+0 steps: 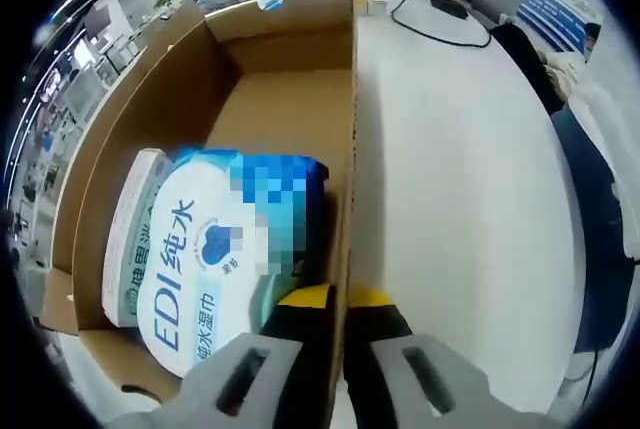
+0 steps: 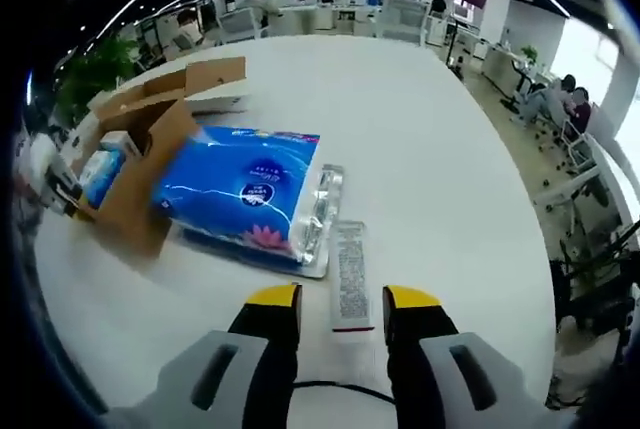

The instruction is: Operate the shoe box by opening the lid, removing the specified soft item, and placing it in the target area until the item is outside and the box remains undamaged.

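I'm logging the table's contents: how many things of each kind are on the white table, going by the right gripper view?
Open brown cardboard shoe box: 1
Blue plastic tissue pack: 1
Blue-and-white wet wipes pack inside the box: 1
Small white tube with red end: 1
Total: 4

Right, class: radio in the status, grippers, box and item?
Left gripper shut on box wall. Right gripper open, over small tube. Blue tissue pack already out on table.

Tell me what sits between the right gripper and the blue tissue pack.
In the right gripper view, a small white tube lies on the table between the right gripper and the blue tissue pack, beside the pack's clear end.
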The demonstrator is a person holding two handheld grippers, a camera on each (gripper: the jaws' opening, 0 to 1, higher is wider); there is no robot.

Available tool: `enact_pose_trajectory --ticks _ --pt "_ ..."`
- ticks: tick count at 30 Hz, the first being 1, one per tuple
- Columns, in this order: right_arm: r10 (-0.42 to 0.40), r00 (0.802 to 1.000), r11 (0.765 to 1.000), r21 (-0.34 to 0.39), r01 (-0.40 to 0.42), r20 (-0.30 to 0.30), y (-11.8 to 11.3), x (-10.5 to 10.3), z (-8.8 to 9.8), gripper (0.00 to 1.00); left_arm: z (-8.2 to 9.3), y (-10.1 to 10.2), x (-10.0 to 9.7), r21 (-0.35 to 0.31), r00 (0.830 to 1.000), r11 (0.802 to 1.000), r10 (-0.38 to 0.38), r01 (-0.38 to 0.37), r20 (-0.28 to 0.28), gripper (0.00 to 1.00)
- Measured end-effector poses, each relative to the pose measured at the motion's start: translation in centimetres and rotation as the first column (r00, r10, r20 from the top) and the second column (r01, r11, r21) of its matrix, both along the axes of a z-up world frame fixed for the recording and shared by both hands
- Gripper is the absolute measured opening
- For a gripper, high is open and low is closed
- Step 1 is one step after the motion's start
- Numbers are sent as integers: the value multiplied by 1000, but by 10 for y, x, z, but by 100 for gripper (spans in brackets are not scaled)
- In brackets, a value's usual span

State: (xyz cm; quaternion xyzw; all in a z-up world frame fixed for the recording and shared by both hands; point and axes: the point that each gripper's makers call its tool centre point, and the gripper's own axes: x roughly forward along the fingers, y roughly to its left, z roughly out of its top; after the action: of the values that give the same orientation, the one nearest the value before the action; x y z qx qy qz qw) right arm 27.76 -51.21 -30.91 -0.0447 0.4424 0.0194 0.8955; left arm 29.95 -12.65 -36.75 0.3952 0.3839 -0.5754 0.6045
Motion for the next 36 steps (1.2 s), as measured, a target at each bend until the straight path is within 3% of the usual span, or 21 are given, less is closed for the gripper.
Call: enact_pose_trajectory --ticks 6,13,17,18,19,21,27,33,35,36 --pt "92 995 994 -57 -90 42 25 -1 29 37 0 0 0 0 1000 1000 2 -2 3 1" --pt "224 972 968 -133 -213 73 77 -7 64 36 0 0 0 -1 1000 1000 -11 11 6 1" --pt "254 964 961 -129 -243 79 97 -8 76 37 0 0 0 -2 1000 1000 -19 19 10 1" --pt "314 944 944 -144 -298 100 115 -4 88 37 0 0 0 -1 1000 1000 -20 20 12 1" --pt "326 939 939 -147 -310 106 119 -3 90 38 0 0 0 -3 1000 1000 -14 14 11 1" --pt "393 910 913 -176 -369 134 138 2 102 41 0 -1 0 -3 1000 1000 -18 18 13 1" --pt "431 890 897 -173 -406 148 180 12 120 48 0 -1 -2 -7 998 999 -50 50 42 1" --pt "587 797 804 -215 -554 141 234 32 132 51 1 -2 -1 -9 997 998 -63 64 37 1" --pt "605 784 792 -204 -575 139 244 37 132 51 0 -2 -1 -7 997 998 -63 63 40 1" --pt "634 762 769 -209 -604 132 251 41 131 51 0 -2 -1 -6 997 998 -61 62 41 1"
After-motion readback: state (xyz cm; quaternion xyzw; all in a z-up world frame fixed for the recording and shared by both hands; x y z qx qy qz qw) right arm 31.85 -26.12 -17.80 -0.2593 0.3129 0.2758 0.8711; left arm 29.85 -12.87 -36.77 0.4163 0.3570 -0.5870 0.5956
